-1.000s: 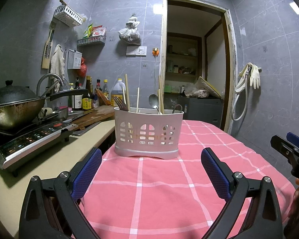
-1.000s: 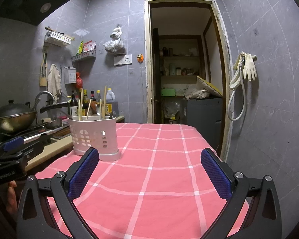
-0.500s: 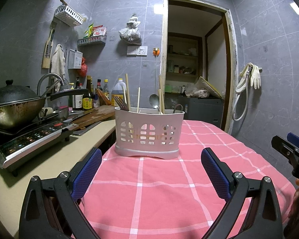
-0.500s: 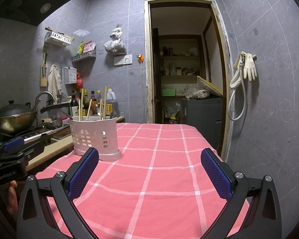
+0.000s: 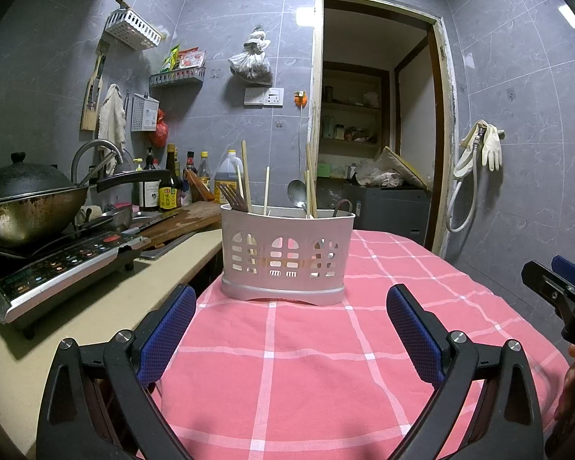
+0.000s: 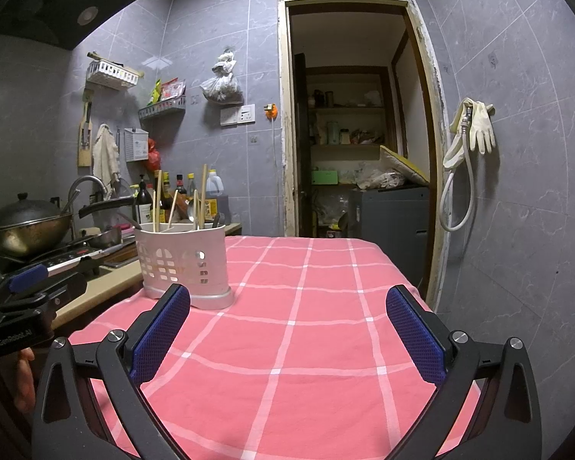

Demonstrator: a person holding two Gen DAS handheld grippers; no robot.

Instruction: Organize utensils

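A small home kitchen. On the left a wok (image 5: 27, 207) sits on an induction hob (image 5: 61, 264) on the worktop (image 5: 96, 306), with a tap (image 5: 92, 153) and sauce bottles (image 5: 168, 188) behind. Grey tiled walls carry wire racks (image 5: 134, 30), a hanging towel (image 5: 111, 119) and rubber gloves (image 5: 487, 145). A utensil caddy (image 5: 287, 257) stands on a pink checked cloth (image 5: 306, 364). The far doorway (image 5: 375, 115) opens on pantry shelves.

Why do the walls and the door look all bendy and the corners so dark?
In the left wrist view the wide fisheye lens bows the doorway, blackens the corners, and a ceiling light glares; in the right wrist view the door frame curves the same way, the range hood sits in deep shadow, and the pink cloth stays sharp.
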